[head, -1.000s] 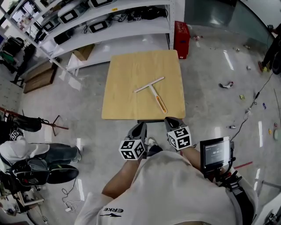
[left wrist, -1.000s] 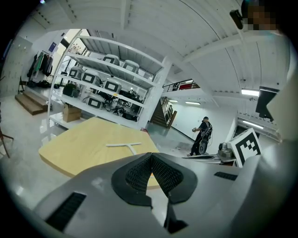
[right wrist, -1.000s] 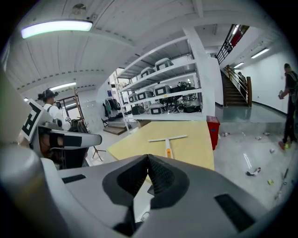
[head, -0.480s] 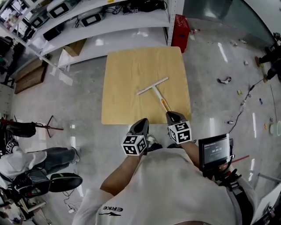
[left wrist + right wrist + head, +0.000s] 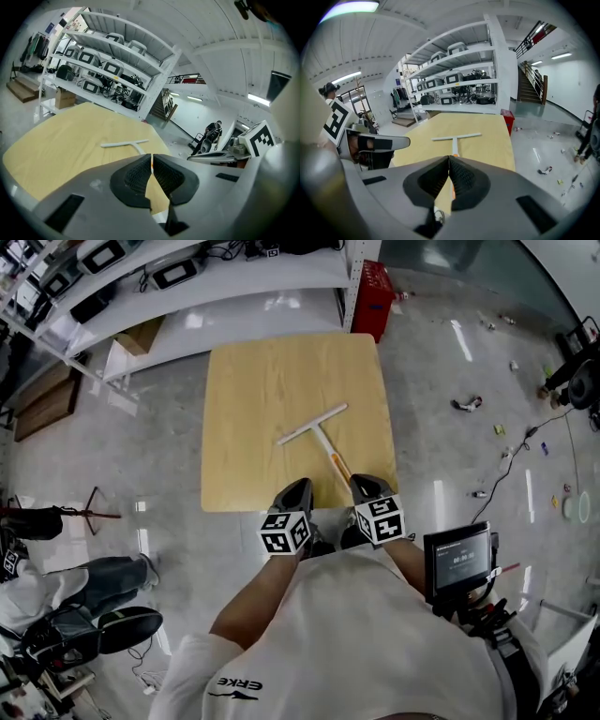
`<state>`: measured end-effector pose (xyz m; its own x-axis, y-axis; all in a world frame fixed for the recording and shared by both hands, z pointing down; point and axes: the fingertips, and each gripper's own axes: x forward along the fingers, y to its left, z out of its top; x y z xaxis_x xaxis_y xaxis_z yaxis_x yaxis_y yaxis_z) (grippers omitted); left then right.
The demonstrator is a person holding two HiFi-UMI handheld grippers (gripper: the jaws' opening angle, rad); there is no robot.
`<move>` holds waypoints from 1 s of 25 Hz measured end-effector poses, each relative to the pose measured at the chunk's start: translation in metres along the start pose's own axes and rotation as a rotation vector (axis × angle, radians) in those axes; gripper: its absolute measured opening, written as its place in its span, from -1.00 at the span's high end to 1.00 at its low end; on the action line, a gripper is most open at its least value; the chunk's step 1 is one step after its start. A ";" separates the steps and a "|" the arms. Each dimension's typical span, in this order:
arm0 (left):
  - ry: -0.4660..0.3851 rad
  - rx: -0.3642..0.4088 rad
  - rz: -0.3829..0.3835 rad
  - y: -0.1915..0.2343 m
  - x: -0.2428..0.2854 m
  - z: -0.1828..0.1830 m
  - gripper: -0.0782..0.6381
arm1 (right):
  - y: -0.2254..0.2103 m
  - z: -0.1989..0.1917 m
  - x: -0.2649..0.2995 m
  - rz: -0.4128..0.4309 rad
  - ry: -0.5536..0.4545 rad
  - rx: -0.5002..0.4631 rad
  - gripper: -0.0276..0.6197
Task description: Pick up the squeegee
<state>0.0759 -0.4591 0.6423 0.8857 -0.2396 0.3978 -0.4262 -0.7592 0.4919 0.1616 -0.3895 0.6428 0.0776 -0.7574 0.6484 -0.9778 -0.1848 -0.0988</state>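
Observation:
A T-shaped squeegee (image 5: pixel 316 432) with a white blade and an orange-ended handle lies on the square wooden table (image 5: pixel 253 399), its handle pointing toward the near edge. My left gripper (image 5: pixel 298 490) is shut and empty over the table's near edge, left of the handle. My right gripper (image 5: pixel 364 486) is also shut and empty, just beyond the handle's orange end. In the left gripper view the squeegee (image 5: pixel 125 143) lies ahead of the shut jaws (image 5: pixel 152 160). In the right gripper view the squeegee (image 5: pixel 455 137) lies straight ahead of the shut jaws (image 5: pixel 449 162).
White shelving (image 5: pixel 187 287) with boxes and equipment stands behind the table. A red crate (image 5: pixel 373 285) sits at the table's far right corner. Cables and small litter (image 5: pixel 466 405) lie on the floor to the right. A screen device (image 5: pixel 459 561) hangs at my right side.
Both grippers have moved forward from in front of the table to its near edge, closer to the squeegee's handle. Both stayed shut.

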 end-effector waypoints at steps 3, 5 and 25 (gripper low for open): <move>0.012 -0.018 0.004 0.000 0.020 0.001 0.76 | -0.015 0.007 0.003 0.002 0.005 -0.004 0.90; 0.015 -0.042 0.007 0.001 0.036 0.001 0.76 | -0.029 0.013 0.005 0.002 0.006 -0.009 0.90; 0.110 -0.269 -0.047 0.038 0.148 0.001 0.38 | -0.108 0.040 0.021 -0.043 0.043 -0.021 0.90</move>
<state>0.1915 -0.5242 0.7190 0.8864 -0.1296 0.4443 -0.4319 -0.5768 0.6934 0.2763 -0.4101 0.6369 0.1112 -0.7212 0.6837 -0.9777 -0.2027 -0.0548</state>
